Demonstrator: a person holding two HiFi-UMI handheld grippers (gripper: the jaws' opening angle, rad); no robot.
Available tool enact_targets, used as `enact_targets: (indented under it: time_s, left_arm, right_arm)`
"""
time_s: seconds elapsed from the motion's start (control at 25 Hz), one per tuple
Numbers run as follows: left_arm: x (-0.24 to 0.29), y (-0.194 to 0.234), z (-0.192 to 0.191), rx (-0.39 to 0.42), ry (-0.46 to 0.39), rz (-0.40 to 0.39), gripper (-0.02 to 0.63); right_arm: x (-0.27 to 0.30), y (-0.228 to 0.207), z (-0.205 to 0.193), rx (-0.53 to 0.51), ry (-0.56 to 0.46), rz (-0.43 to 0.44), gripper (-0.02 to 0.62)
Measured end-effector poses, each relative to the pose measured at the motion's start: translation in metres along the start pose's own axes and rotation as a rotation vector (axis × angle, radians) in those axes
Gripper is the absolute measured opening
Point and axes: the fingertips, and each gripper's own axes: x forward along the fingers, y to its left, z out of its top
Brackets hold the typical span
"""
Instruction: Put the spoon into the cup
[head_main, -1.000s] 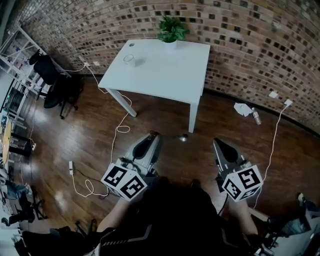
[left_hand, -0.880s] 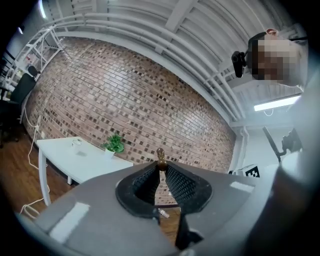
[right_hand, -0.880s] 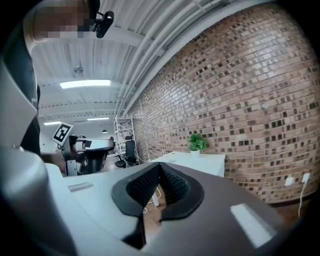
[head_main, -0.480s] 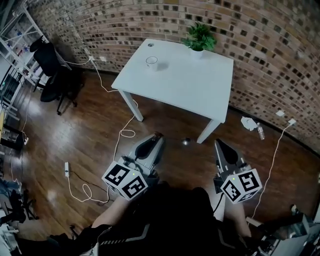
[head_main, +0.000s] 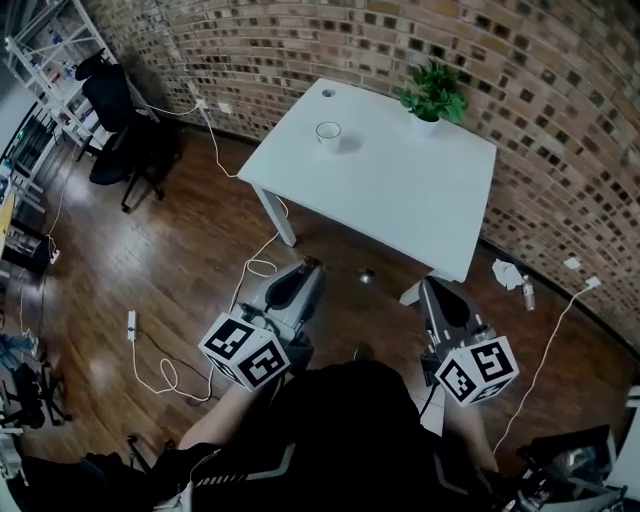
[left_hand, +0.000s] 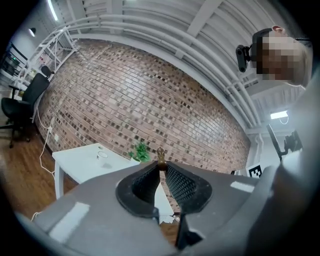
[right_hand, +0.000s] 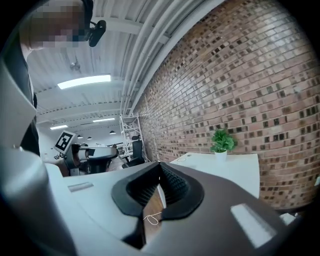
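A white cup (head_main: 328, 132) stands near the far left corner of the white table (head_main: 400, 190); the left gripper view shows the cup (left_hand: 102, 155) ahead and to the left. My left gripper (head_main: 310, 266) hovers over the floor short of the table. Its jaws (left_hand: 160, 167) are shut on a small brownish-gold end of the spoon (left_hand: 160, 154), which pokes up past the tips. My right gripper (head_main: 428, 285) is beside it, level, jaws shut (right_hand: 160, 165) with nothing between them. A small shiny thing (head_main: 366, 277) shows between the two tips; I cannot tell what it is.
A potted plant (head_main: 432, 92) sits at the table's far edge by the brick wall. White cables (head_main: 262, 268) and a power strip (head_main: 131, 322) lie on the wooden floor at left. An office chair (head_main: 125, 140) and shelving (head_main: 40, 60) are further left. Crumpled paper (head_main: 510, 275) lies at right.
Both grippers have been carried forward toward the table, which now sits closer and further right in the head view. The jaws look the same.
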Motion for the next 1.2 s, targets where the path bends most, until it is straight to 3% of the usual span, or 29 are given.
enact_targets:
  time_s: [0.16,0.32,0.48,0.68,0.84,1.0,1.2]
  left_arm:
    - [0.019,0.003,0.02,0.047,-0.011,0.023,0.032]
    - [0.03,0.032,0.032,0.039,-0.027,0.078,0.032]
    - [0.04,0.062,0.034,0.016,-0.007,0.086,0.032]
    - [0.05,0.114,0.056,0.016,0.002,0.038,0.032]
    - [0.051,0.157,0.087,0.058,-0.012,-0.021,0.032]
    - [0.044,0.217,0.103,-0.002,-0.016,-0.024,0.033]
    - [0.034,0.279,0.116,-0.012,0.008,-0.04,0.032]
  right_arm:
    - [0.031,-0.015,0.019,0.001,-0.012,0.06,0.006]
    - [0.065,-0.019,0.02,-0.007,0.009,0.115,0.006]
    - [0.094,-0.028,0.013,0.026,0.037,0.089,0.006]
    - [0.152,-0.023,0.021,0.019,0.035,0.039,0.006]
    - [0.199,-0.004,0.034,0.024,0.011,0.02,0.006]
    - [0.253,0.011,0.035,0.014,0.027,-0.028,0.006]
    - [0.292,0.045,0.034,0.011,0.044,-0.045,0.006]
